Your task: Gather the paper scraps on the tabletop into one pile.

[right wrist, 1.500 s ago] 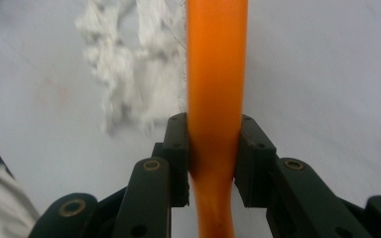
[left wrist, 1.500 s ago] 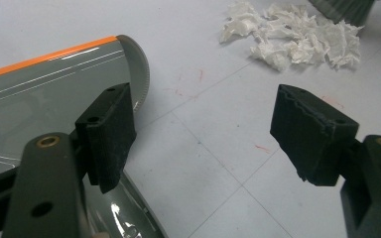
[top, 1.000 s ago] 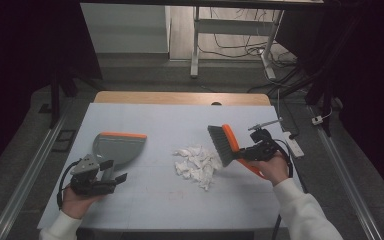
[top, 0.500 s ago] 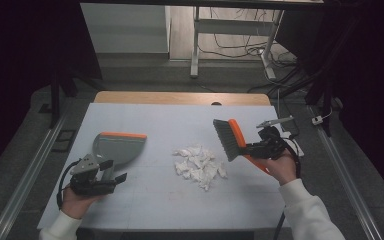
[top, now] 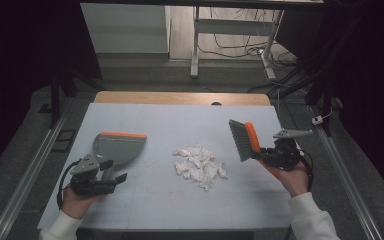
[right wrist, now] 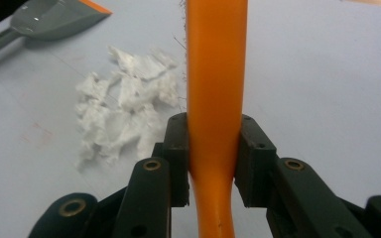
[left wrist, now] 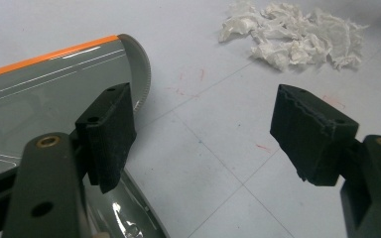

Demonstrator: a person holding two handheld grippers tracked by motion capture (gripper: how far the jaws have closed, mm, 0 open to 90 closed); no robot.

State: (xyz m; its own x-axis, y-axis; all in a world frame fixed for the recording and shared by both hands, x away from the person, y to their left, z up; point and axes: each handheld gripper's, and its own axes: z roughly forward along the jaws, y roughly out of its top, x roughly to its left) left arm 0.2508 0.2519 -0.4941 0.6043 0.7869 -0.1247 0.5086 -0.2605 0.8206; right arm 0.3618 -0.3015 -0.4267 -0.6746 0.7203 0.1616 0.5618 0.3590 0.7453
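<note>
The right hand-held gripper [top: 266,156] pinches the orange handle of the brush [top: 243,139], bristles raised off the tabletop [top: 145,200]. The paper scraps [top: 199,165] lie just to its left, between brush and dustpan [top: 116,147]. The left hand-held gripper [top: 107,176], jaws spread with nothing pinched, sits at the dustpan's handle end. Nothing blocks a leftward sweep; the pan's orange lip faces away from the person, not toward the scraps.

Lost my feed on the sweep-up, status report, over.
Right gripper shut on brush, lifted beside paper scraps. Left gripper open by dustpan. Nothing between scraps and pan.
</note>
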